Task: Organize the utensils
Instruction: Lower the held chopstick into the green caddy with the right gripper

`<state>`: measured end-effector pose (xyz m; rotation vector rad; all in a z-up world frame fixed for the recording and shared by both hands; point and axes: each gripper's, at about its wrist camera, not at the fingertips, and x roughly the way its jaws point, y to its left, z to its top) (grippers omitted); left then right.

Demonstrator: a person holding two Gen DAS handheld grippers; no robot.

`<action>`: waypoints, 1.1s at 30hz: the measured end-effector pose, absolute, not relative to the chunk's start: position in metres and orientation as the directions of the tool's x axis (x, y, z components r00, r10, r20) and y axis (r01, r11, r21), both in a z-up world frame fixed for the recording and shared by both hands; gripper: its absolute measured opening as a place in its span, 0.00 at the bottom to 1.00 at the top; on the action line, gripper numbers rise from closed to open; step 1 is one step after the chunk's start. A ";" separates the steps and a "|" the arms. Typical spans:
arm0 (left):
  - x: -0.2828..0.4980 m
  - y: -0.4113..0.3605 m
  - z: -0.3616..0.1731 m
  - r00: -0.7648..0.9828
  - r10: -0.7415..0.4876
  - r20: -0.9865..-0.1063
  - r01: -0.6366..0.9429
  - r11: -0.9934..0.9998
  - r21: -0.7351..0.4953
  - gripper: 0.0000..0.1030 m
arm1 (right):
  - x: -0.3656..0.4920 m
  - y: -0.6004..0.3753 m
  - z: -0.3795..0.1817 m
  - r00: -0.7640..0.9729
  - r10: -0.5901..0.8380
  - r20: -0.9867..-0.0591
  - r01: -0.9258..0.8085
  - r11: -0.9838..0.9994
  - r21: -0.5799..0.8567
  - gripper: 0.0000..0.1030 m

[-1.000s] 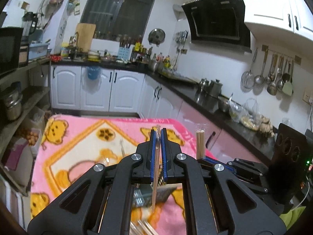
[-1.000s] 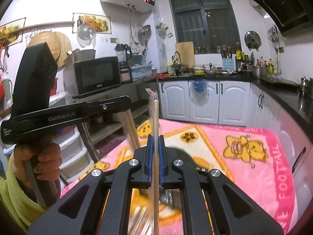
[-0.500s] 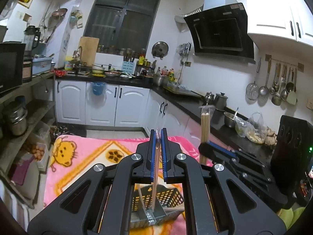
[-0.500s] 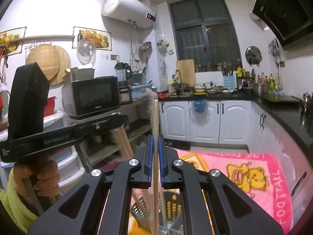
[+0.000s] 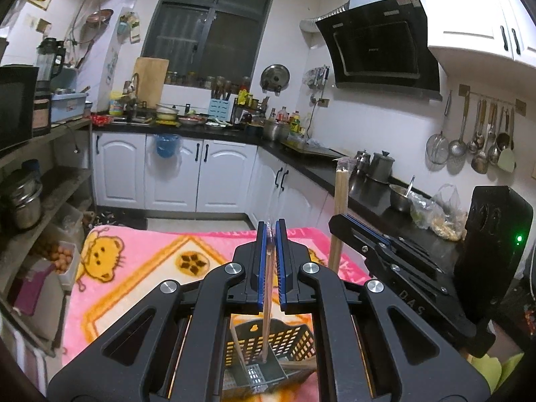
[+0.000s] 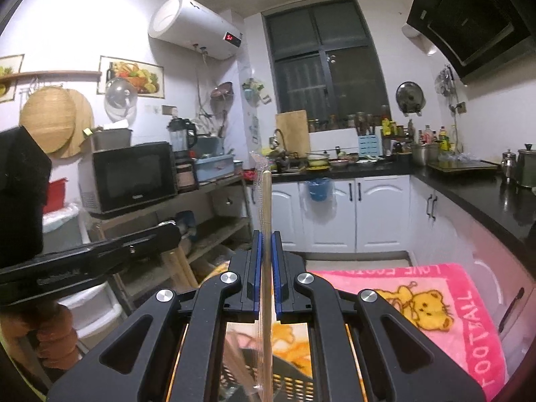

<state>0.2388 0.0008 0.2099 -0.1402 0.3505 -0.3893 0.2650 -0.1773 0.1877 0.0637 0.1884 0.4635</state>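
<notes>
Two wrapped pairs of chopsticks in play, one per claw. Right-hand wrapped chopsticks point(image 6: 266, 207) held upright, pinched between the shut blue pads of the right claw point(image 6: 267, 258), clear sleeve poking above the wooden tips. Left-hand wrapped chopsticks point(image 5: 267, 318) likewise clamped in the closed left claw point(image 5: 271, 261), lower end hanging down into the black slotted utensil basket point(image 5: 268, 345) directly beneath. Basket resting on the pink cartoon-bear blanket point(image 5: 134, 268) that covers the bench. Compared with a second ago: both views tipped up and drawn back, far more kitchen wall and window showing, the basket now sitting low between the claw arms where blanket alone filled the frame. Grips unchanged throughout. Seemingly the approach to the basket finished for the left pair, tip already inside; likely next a release to drop it in, with the right pair waiting just alongside for its turn. Right claw point(image 5: 385, 248) also visible beside the left, its chopsticks rising above it.
</notes>
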 end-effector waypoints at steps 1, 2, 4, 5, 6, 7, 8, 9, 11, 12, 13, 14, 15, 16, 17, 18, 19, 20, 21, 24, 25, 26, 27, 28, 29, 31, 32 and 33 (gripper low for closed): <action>0.239 -0.001 0.207 0.869 -0.388 -0.306 0.343 0.919 -0.193 0.03 | 0.265 -0.178 0.185 0.881 0.444 -0.163 -0.432 0.896 0.102 0.06; 0.240 -0.003 0.205 0.872 -0.382 -0.305 0.339 0.922 -0.187 0.03 | 0.265 -0.179 0.181 0.886 0.436 -0.159 -0.424 0.900 0.101 0.06; 0.241 -0.005 0.199 0.873 -0.379 -0.308 0.336 0.923 -0.185 0.03 | 0.267 -0.180 0.176 0.890 0.427 -0.160 -0.415 0.904 0.104 0.06; 0.242 -0.005 0.196 0.870 -0.383 -0.311 0.338 0.922 -0.191 0.03 | 0.268 -0.181 0.174 0.891 0.424 -0.161 -0.412 0.905 0.105 0.06; 0.243 -0.006 0.193 0.866 -0.388 -0.316 0.340 0.919 -0.199 0.03 | 0.268 -0.182 0.172 0.894 0.419 -0.161 -0.407 0.908 0.105 0.06; 0.245 -0.007 0.190 0.861 -0.393 -0.323 0.341 0.917 -0.206 0.03 | 0.269 -0.183 0.169 0.896 0.413 -0.161 -0.401 0.910 0.105 0.06; 0.246 -0.006 0.186 0.857 -0.396 -0.329 0.342 0.916 -0.211 0.03 | 0.270 -0.183 0.168 0.899 0.408 -0.161 -0.396 0.913 0.103 0.06; 0.248 -0.006 0.184 0.854 -0.399 -0.334 0.343 0.914 -0.215 0.03 | 0.270 -0.183 0.166 0.902 0.402 -0.161 -0.390 0.915 0.098 0.06; 0.250 -0.007 0.178 0.847 -0.409 -0.339 0.351 0.910 -0.221 0.03 | 0.270 -0.183 0.161 0.907 0.390 -0.156 -0.381 0.920 0.086 0.06; 0.250 -0.008 0.175 0.846 -0.411 -0.339 0.353 0.909 -0.220 0.03 | 0.271 -0.183 0.160 0.909 0.388 -0.155 -0.379 0.922 0.084 0.06; 0.251 -0.008 0.173 0.846 -0.410 -0.341 0.353 0.910 -0.218 0.03 | 0.271 -0.183 0.157 0.910 0.384 -0.158 -0.375 0.923 0.085 0.06; 0.252 -0.008 0.170 0.845 -0.410 -0.345 0.352 0.910 -0.219 0.03 | 0.273 -0.183 0.155 0.909 0.384 -0.163 -0.374 0.923 0.086 0.06; 0.252 -0.008 0.166 0.841 -0.413 -0.350 0.354 0.908 -0.223 0.03 | 0.274 -0.183 0.154 0.908 0.384 -0.166 -0.374 0.923 0.088 0.06; 0.253 -0.009 0.164 0.839 -0.414 -0.352 0.354 0.908 -0.225 0.03 | 0.275 -0.183 0.151 0.908 0.383 -0.169 -0.373 0.924 0.090 0.06; 0.253 -0.009 0.162 0.838 -0.415 -0.355 0.353 0.908 -0.227 0.03 | 0.276 -0.184 0.150 0.908 0.382 -0.171 -0.371 0.924 0.090 0.06; 0.253 -0.008 0.160 0.837 -0.415 -0.357 0.352 0.907 -0.229 0.03 | 0.276 -0.184 0.148 0.909 0.381 -0.172 -0.370 0.924 0.091 0.06; 0.254 -0.008 0.158 0.835 -0.418 -0.357 0.353 0.906 -0.234 0.03 | 0.276 -0.184 0.146 0.908 0.380 -0.173 -0.370 0.925 0.092 0.06; 0.254 -0.007 0.156 0.835 -0.419 -0.357 0.352 0.905 -0.238 0.03 | 0.277 -0.184 0.146 0.909 0.379 -0.174 -0.369 0.925 0.092 0.06; 0.254 -0.007 0.154 0.835 -0.418 -0.358 0.351 0.906 -0.238 0.03 | 0.277 -0.184 0.145 0.909 0.379 -0.174 -0.368 0.925 0.091 0.06; 0.255 -0.006 0.148 0.830 -0.421 -0.365 0.349 0.904 -0.249 0.03 | 0.277 -0.185 0.143 0.909 0.379 -0.176 -0.368 0.925 0.093 0.06; 0.255 -0.006 0.147 0.830 -0.421 -0.366 0.348 0.903 -0.251 0.03 | 0.277 -0.186 0.143 0.908 0.380 -0.177 -0.369 0.925 0.093 0.06; 0.255 -0.006 0.146 0.830 -0.421 -0.367 0.348 0.903 -0.251 0.03 | 0.277 -0.186 0.143 0.907 0.382 -0.178 -0.371 0.924 0.092 0.06; 0.255 -0.006 0.144 0.829 -0.421 -0.368 0.347 0.904 -0.251 0.03 | 0.278 -0.187 0.140 0.908 0.379 -0.179 -0.369 0.925 0.092 0.06; 0.255 -0.006 0.143 0.829 -0.419 -0.369 0.345 0.904 -0.251 0.03 | 0.278 -0.189 0.137 0.909 0.376 -0.181 -0.365 0.927 0.093 0.06; 0.256 -0.006 0.142 0.828 -0.420 -0.371 0.344 0.904 -0.253 0.03 | 0.279 -0.191 0.134 0.909 0.375 -0.183 -0.363 0.927 0.094 0.06; 0.256 -0.006 0.139 0.826 -0.421 -0.375 0.344 0.903 -0.256 0.03 | 0.279 -0.194 0.130 0.908 0.375 -0.186 -0.362 0.927 0.104 0.06; 0.256 -0.005 0.138 0.825 -0.421 -0.376 0.343 0.903 -0.258 0.03 | 0.279 -0.197 0.127 0.908 0.375 -0.187 -0.360 0.927 0.109 0.06; 0.256 -0.005 0.137 0.824 -0.422 -0.377 0.343 0.903 -0.261 0.03 | 0.278 -0.200 0.125 0.908 0.375 -0.187 -0.359 0.926 0.113 0.06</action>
